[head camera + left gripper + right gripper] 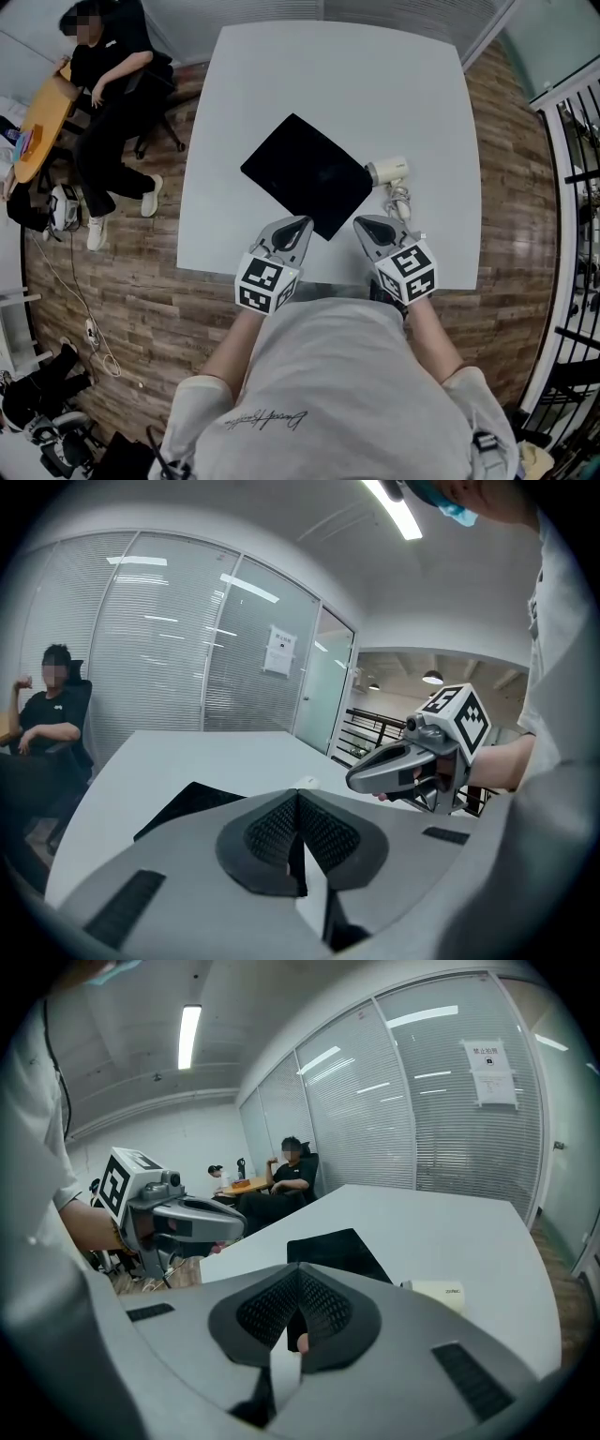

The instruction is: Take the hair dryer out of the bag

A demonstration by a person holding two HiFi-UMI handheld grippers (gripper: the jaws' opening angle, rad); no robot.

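Note:
A flat black bag (307, 175) lies on the white table (281, 75). A white hair dryer (389, 171) rests on the table outside the bag, by its right corner, with its cord (400, 201) trailing toward me. My left gripper (302, 223) hovers at the bag's near corner, shut and empty. My right gripper (360, 223) hovers just short of the cord, also shut and empty. The left gripper view shows its closed jaws (298, 794), the bag (187, 803) and the right gripper (361, 778). The right gripper view shows closed jaws (298, 1274), the bag (337, 1251) and the dryer (439, 1295).
A person (108, 84) in black sits on a chair left of the table by an orange desk (42, 117). A glass wall with blinds (422, 1101) runs along the far side. A black railing (577, 234) stands at the right. Bags and cables lie on the wooden floor at left.

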